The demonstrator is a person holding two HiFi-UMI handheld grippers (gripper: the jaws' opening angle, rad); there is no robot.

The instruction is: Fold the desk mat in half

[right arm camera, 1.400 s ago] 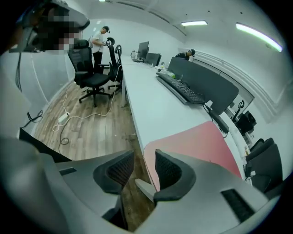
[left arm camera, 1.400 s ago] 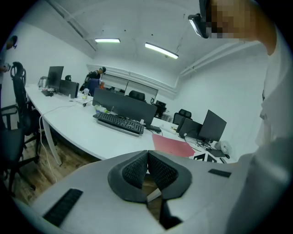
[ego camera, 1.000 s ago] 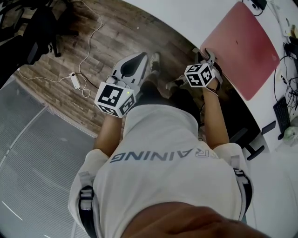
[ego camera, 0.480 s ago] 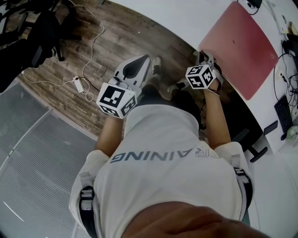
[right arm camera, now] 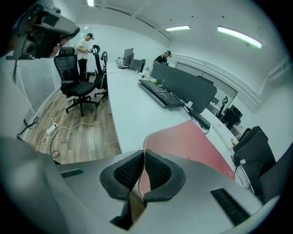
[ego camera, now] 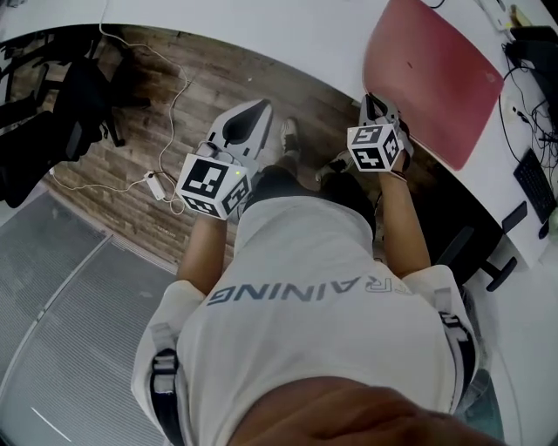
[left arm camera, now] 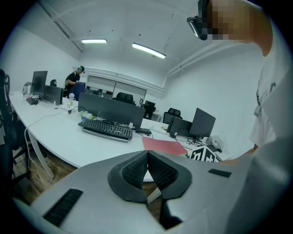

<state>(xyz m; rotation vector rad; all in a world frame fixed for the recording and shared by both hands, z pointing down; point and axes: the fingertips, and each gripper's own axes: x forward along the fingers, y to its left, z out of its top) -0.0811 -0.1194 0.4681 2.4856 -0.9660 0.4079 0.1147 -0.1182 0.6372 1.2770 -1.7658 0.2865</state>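
The red desk mat (ego camera: 436, 78) lies flat on the white desk (ego camera: 261, 26), one corner at the desk's near edge. My right gripper (ego camera: 377, 106) is at that corner. In the right gripper view its jaws are closing, and the pads of the right gripper (right arm camera: 144, 157) press on the thin mat (right arm camera: 192, 141) edge, which curls up between them. My left gripper (ego camera: 257, 106) hangs over the wooden floor, away from the desk. Seen in its own view, the left gripper (left arm camera: 147, 155) is shut with nothing held, and the mat (left arm camera: 162, 145) lies far behind it.
A keyboard (ego camera: 534, 183) and cables lie on the desk to the mat's right. A black office chair (ego camera: 52, 122), a power strip (ego camera: 155, 185) and a loose white cable (ego camera: 174, 78) are on the floor at left. More monitors and people are farther off.
The right gripper has stayed at the mat's near corner and its jaws have come together on the edge. The left gripper has hardly moved. The head view has turned slightly.
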